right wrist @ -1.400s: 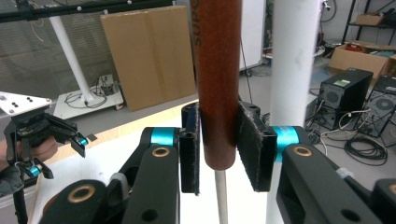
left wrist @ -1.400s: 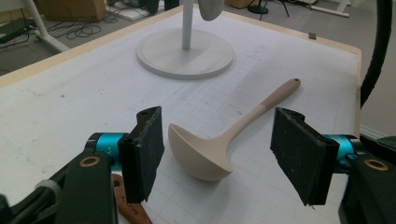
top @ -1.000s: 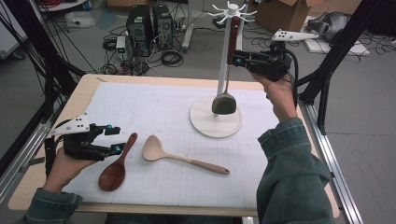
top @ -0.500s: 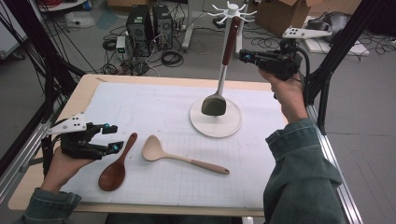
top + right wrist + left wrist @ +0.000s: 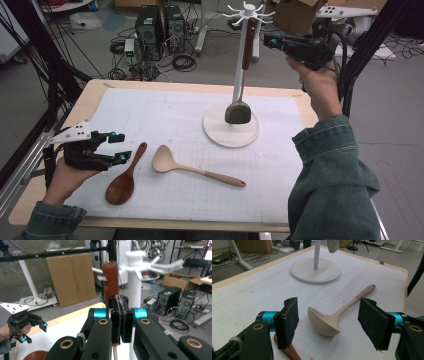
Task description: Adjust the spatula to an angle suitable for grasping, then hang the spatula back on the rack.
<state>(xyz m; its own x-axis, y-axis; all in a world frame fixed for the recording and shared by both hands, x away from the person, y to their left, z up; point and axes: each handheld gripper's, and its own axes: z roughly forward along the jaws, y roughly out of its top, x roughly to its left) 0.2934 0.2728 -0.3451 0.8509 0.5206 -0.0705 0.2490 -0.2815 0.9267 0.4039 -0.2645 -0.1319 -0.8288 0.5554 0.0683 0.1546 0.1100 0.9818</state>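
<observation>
My right gripper (image 5: 272,41) is raised beside the top of the white rack (image 5: 243,55), its jaws clenched together with nothing between them. Just ahead of them in the right gripper view hangs the reddish-brown handle of the dark spatula (image 5: 111,280), close to the rack's hooks; from the high view its dark blade (image 5: 237,113) hangs above the rack's round base (image 5: 220,135), close to the post.

My left gripper (image 5: 119,148) sits low at the near left of the desk (image 5: 95,97) — jaws released, wide apart, holding nothing. Between them in the left gripper view lies the pale wooden ladle (image 5: 329,320), bowl toward me, handle running away to the right. The dark brown spoon (image 5: 124,179) lies just beside it, its handle end near the left jaws; the two utensils lie close together but apart on the white mat (image 5: 165,110).

Around the desk — black frame poles, computer towers (image 5: 160,22) and cables on the floor, and a cardboard box (image 5: 72,277) behind the rack.
</observation>
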